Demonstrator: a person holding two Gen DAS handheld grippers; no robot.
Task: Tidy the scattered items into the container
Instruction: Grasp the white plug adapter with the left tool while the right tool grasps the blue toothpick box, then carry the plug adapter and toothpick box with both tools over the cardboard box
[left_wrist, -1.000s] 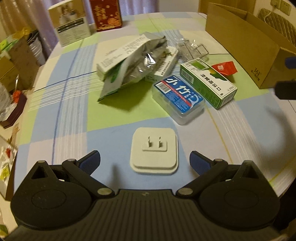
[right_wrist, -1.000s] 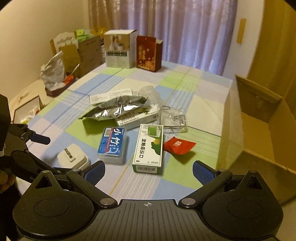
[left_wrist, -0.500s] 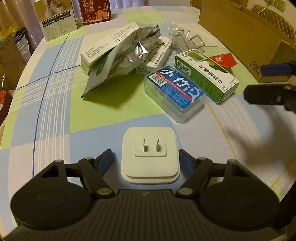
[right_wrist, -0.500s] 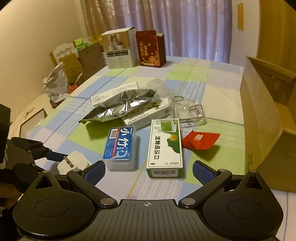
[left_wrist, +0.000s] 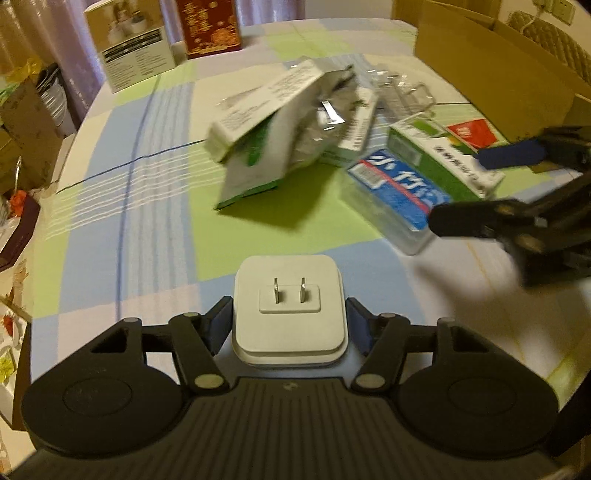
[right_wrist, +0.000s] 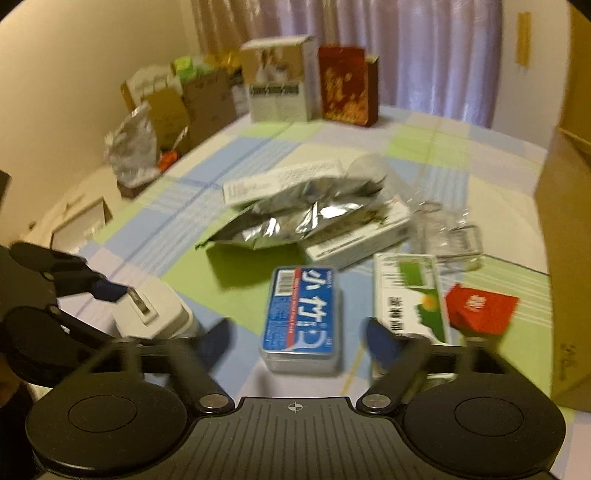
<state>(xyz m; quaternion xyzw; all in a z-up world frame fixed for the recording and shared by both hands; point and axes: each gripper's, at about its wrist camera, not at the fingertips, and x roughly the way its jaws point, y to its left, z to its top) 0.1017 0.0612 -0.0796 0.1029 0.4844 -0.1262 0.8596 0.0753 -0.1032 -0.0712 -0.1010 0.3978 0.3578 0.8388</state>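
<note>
Checked cloth covers the counter (left_wrist: 155, 206), cardboard box (left_wrist: 491, 62) at the far right. Left gripper (left_wrist: 290, 325) has its fingers (left_wrist: 218, 325) pressed on both sides of the white plug adapter (left_wrist: 290, 306), prongs up, at the near edge. Right gripper (right_wrist: 299, 336) hovers over the blue-labelled clear case (right_wrist: 301, 321), fingers spread wide, gripping nothing. Green carton (right_wrist: 410, 295) and red packet (right_wrist: 480, 308) lie just right of it.

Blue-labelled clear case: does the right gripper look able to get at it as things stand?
Probably yes. The blue-labelled clear case lies flat straight ahead of the open right gripper, its near end bare. The green box lies close on one side, which may crowd that finger.
</note>
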